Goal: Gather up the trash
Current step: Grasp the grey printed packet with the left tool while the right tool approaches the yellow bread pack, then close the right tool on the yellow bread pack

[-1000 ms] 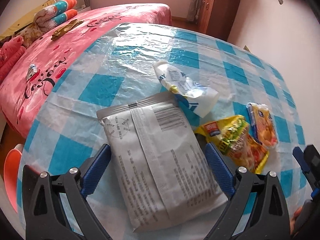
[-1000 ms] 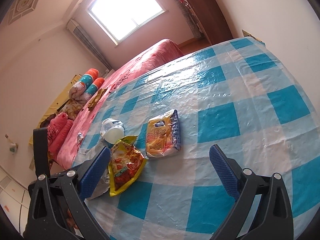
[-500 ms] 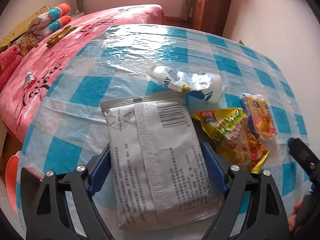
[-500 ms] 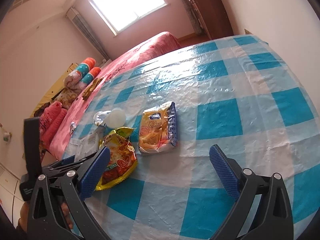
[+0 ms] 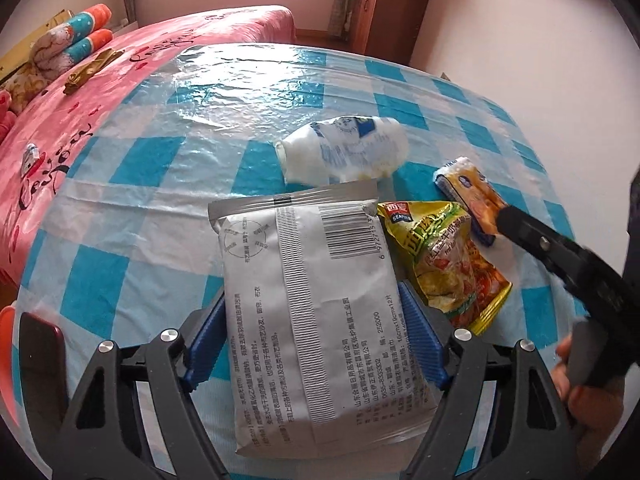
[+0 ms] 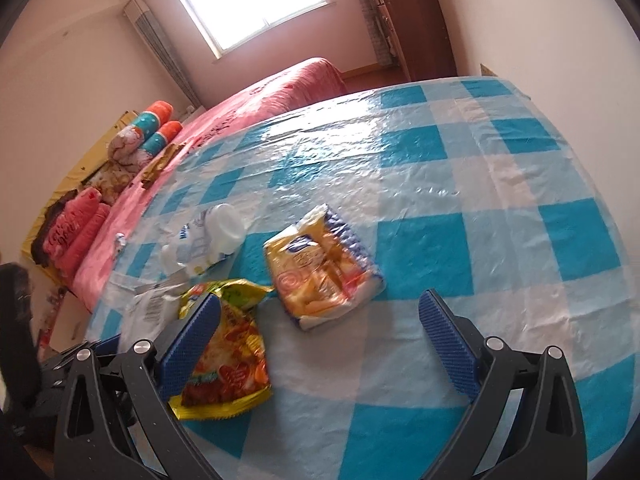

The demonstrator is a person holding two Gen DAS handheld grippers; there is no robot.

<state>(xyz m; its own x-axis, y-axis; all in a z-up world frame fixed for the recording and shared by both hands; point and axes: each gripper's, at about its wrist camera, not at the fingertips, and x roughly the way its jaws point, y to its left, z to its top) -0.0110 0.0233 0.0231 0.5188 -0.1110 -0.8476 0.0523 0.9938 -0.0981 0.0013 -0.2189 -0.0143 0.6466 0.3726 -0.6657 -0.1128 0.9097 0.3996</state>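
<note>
The counter (image 6: 460,184) is covered with a glossy cloth in blue and white checks, and a bed (image 5: 132,64) with a pink cover is seen just beside its far edge.

A large grey pouch (image 5: 312,300), printed side up with a barcode, is laid flat at the near edge of the counter. It is straddled by the left tongs (image 5: 312,344), whose jaws have just been closing; both blue pads (image 5: 420,340) are seen right at the pouch's long edges. Whether they already press on it cannot be told.

A yellow snack bag (image 6: 224,348) is placed just beside the pouch, touching its edge. A crumpled white wrapper (image 5: 348,152) is found beyond the pouch's top seam. A small orange packet (image 6: 324,268) with a blue edge is set near the snack bag, apart from it.

The right tongs (image 6: 320,340) are held spread above the counter with nothing between the jaws; the left pad overlaps the snack bag in the right wrist view, and contact cannot be confirmed. A hand (image 5: 588,392) is seen gripping the handle of the right tongs.
</note>
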